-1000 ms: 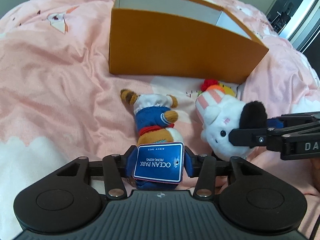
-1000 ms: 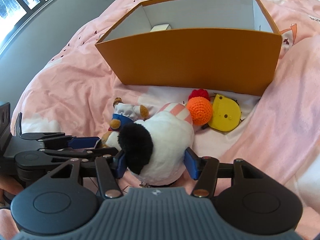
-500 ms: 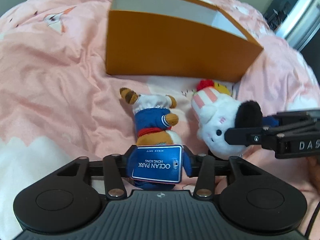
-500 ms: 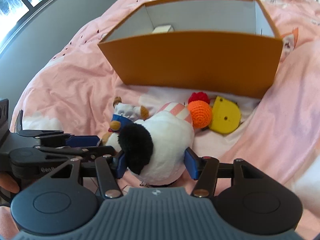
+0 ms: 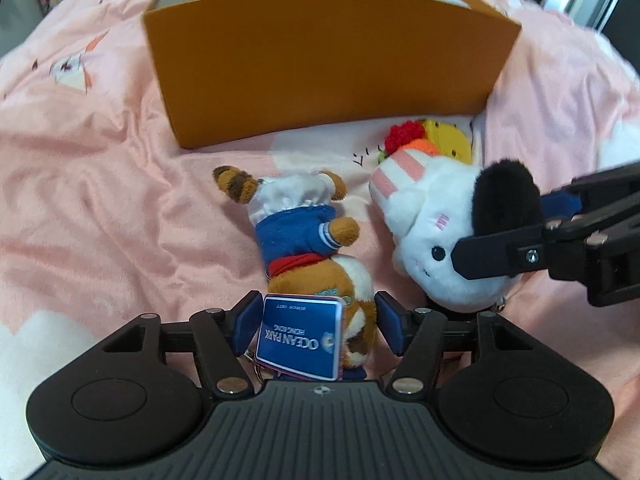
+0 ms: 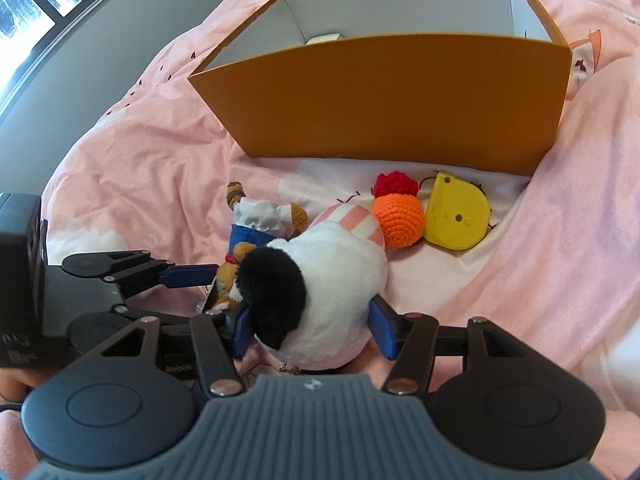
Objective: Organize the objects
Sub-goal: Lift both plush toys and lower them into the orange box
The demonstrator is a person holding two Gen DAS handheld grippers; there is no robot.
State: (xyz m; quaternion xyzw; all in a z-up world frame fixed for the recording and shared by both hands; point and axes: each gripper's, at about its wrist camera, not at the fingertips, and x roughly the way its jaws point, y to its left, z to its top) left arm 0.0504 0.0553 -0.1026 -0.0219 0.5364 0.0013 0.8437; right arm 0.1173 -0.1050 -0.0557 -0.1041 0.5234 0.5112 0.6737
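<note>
While the left gripper (image 5: 316, 322) straddles the bear toy (image 5: 308, 236) with jaws that have just been opening, its pads stand clear of the plush on both sides. The right gripper (image 6: 310, 322) is clamped on the white plush (image 6: 332, 276), pads pressed into its sides. Both toys lie on the pink bedspread (image 5: 100, 184), just short of the near wall of the orange box (image 6: 392, 96). An orange ball (image 6: 398, 220) and a yellow disc (image 6: 456, 216) crowd that wall's right end. Bare bedspread stretches to the left edge.
</note>
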